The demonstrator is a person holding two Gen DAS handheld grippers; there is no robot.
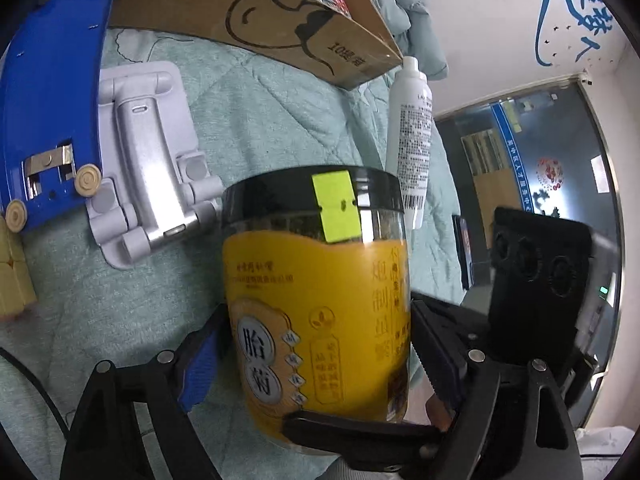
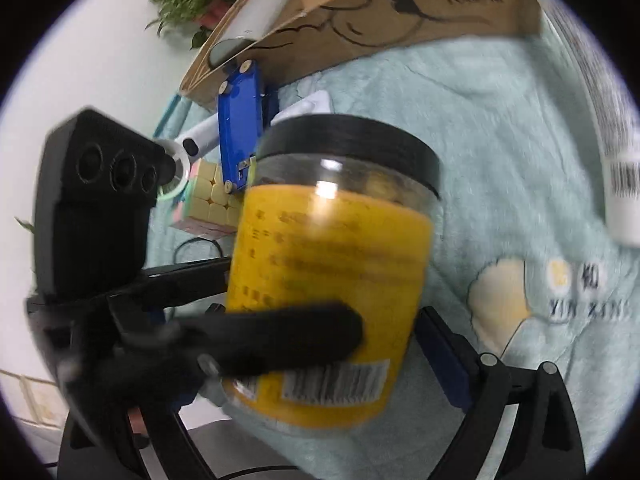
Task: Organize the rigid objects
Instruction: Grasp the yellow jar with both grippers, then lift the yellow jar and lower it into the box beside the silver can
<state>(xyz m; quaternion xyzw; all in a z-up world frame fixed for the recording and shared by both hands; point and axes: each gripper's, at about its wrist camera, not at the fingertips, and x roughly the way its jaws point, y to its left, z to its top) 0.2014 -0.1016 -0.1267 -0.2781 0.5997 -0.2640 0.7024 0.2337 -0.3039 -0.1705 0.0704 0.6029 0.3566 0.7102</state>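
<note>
Fingers [image 1: 436,360] round plastic jar [image 1: 316,292] (cylindrical)

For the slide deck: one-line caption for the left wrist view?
Both hand-held grippers clamp a black-lidded, yellow-labelled clear plastic jar above a teal quilted blanket.

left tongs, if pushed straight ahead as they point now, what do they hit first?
The jar already sits between the left tongs, so it leads. Beyond its lid, likely the white bottle or the cardboard box; depth is unclear.
</note>
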